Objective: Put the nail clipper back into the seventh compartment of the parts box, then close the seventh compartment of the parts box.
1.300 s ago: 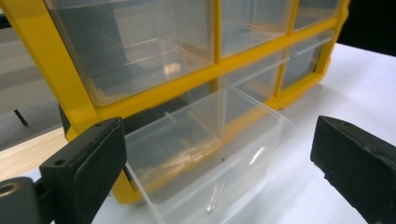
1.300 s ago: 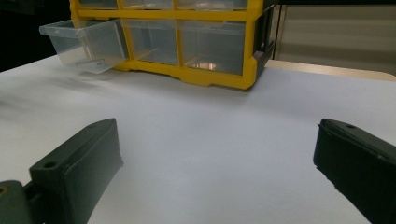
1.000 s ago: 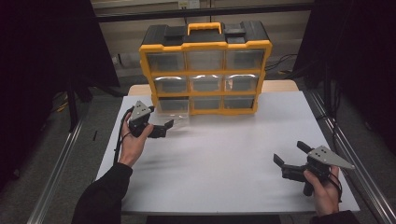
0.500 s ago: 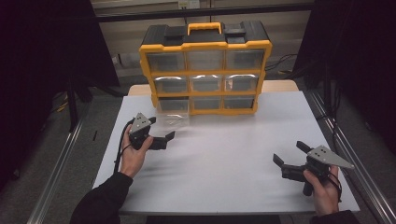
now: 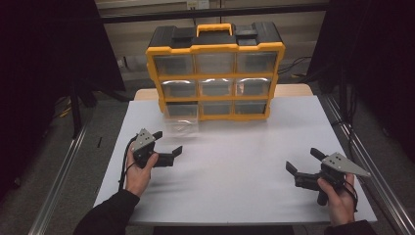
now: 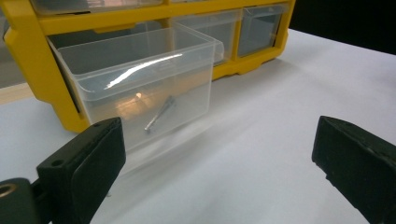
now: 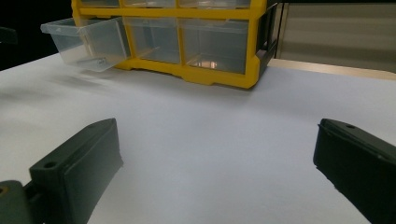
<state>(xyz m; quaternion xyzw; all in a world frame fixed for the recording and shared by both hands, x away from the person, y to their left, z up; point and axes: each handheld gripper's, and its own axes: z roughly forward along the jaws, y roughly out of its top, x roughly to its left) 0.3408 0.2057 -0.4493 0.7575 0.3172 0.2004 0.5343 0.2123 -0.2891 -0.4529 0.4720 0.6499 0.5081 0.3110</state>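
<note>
We hold the left gripper (image 5: 166,144) with jaws wide, empty, near the pulled-out clear drawer (image 6: 140,84) at the yellow organizer's (image 5: 215,73) bottom left; a screw (image 6: 159,113) lies inside. Right gripper (image 5: 306,164): jaws wide, empty, over the white tabletop (image 5: 235,166).

White table top (image 5: 235,161), wood edge (image 5: 293,90) showing at far side. Metal rail (image 5: 63,176) on L, another rail (image 5: 372,171) on R. Grey floor (image 5: 98,122). Black curtain (image 5: 49,58) L side. Cables (image 5: 298,66) at back.
</note>
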